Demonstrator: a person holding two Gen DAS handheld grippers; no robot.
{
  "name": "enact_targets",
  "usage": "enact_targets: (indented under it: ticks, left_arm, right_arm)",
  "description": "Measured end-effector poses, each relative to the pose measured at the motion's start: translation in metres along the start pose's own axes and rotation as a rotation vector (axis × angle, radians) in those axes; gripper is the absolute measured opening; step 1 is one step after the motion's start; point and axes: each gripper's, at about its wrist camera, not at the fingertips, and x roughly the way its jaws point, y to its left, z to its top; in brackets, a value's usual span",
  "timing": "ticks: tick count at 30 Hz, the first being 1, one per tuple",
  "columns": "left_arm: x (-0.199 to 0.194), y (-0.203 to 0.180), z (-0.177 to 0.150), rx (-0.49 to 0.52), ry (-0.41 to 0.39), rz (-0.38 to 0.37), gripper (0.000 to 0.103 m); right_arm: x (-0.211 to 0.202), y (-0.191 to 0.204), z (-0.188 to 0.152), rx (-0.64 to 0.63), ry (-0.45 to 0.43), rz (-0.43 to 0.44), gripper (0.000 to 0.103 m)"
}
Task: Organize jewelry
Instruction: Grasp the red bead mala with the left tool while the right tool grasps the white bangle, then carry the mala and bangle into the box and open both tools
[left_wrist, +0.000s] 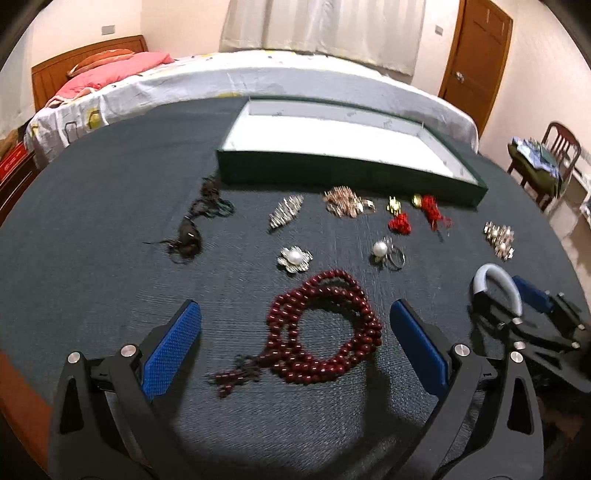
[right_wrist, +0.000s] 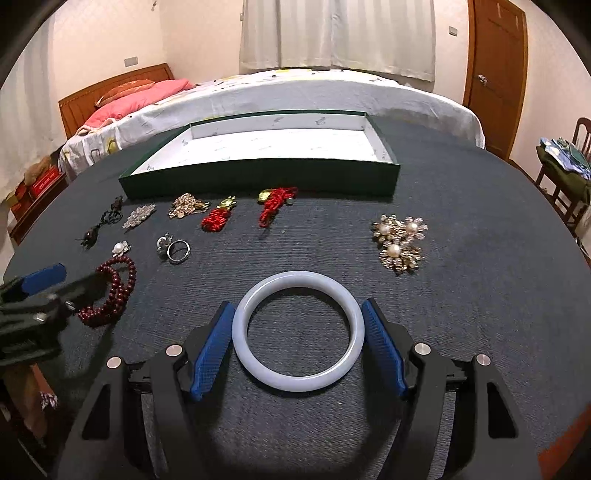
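Note:
A dark red bead necklace (left_wrist: 325, 328) lies coiled on the dark cloth between the fingers of my left gripper (left_wrist: 295, 339), which is open around it without touching. A pale jade bangle (right_wrist: 298, 331) lies flat between the blue pads of my right gripper (right_wrist: 298, 343), whose pads touch its two sides. The bangle also shows in the left wrist view (left_wrist: 498, 284). The green tray with a white inside (right_wrist: 258, 177) stands at the far side, with nothing in it that I can see.
Between the grippers and the tray lie several pieces: pearl brooches (right_wrist: 400, 242), red knotted charms (right_wrist: 275, 205), a silver ring (right_wrist: 177, 251), a pearl flower brooch (left_wrist: 294, 258), a dark cord necklace (left_wrist: 195, 225). A bed stands beyond the table, a chair (left_wrist: 554, 162) at the right.

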Motion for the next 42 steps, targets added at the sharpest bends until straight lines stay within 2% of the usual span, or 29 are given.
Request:
enact_targets:
  ticks: [5, 12, 14, 15, 20, 22, 26, 30, 31, 33, 42]
  left_arm:
    - [0.014, -0.012, -0.004, 0.067, 0.015, 0.054, 0.100]
    - [0.015, -0.012, -0.004, 0.068, 0.002, 0.044, 0.097]
    - [0.012, -0.012, -0.004, 0.076, -0.017, 0.031, 0.084]
    - [0.010, -0.012, -0.004, 0.080, -0.025, 0.029, 0.072]
    - [0.007, -0.008, -0.005, 0.065, -0.049, 0.027, 0.052]
    - [0.006, -0.006, -0.005, 0.060, -0.058, 0.029, 0.036]
    - [0.005, -0.003, -0.006, 0.062, -0.072, 0.006, 0.017]
    - [0.004, -0.004, -0.008, 0.069, -0.076, -0.002, 0.015]
    - [0.004, -0.004, -0.009, 0.073, -0.078, -0.006, 0.012]
    - [0.001, -0.006, -0.009, 0.085, -0.085, -0.024, 0.012]
    - [-0.014, -0.015, -0.005, 0.119, -0.139, -0.006, 0.012]
  right_arm:
    - [0.000, -0.004, -0.002, 0.010, 0.000, 0.008, 0.068]
    - [0.001, -0.005, -0.004, 0.018, 0.000, 0.014, 0.068]
    - [0.001, -0.005, -0.004, 0.017, 0.001, 0.014, 0.068]
    - [0.001, -0.005, -0.004, 0.017, 0.000, 0.013, 0.068]
    - [0.002, -0.004, -0.005, 0.010, 0.000, 0.012, 0.068]
    - [0.002, -0.003, -0.005, 0.009, -0.001, 0.011, 0.068]
    - [0.001, -0.001, -0.006, 0.004, -0.005, 0.011, 0.068]
    - [-0.001, 0.000, -0.005, 0.003, -0.013, 0.010, 0.068]
    - [-0.001, 0.000, -0.005, 0.002, -0.014, 0.010, 0.068]
    - [-0.002, 0.000, -0.005, 0.001, -0.017, 0.010, 0.068]
    - [-0.008, 0.000, -0.003, 0.007, -0.038, 0.014, 0.068]
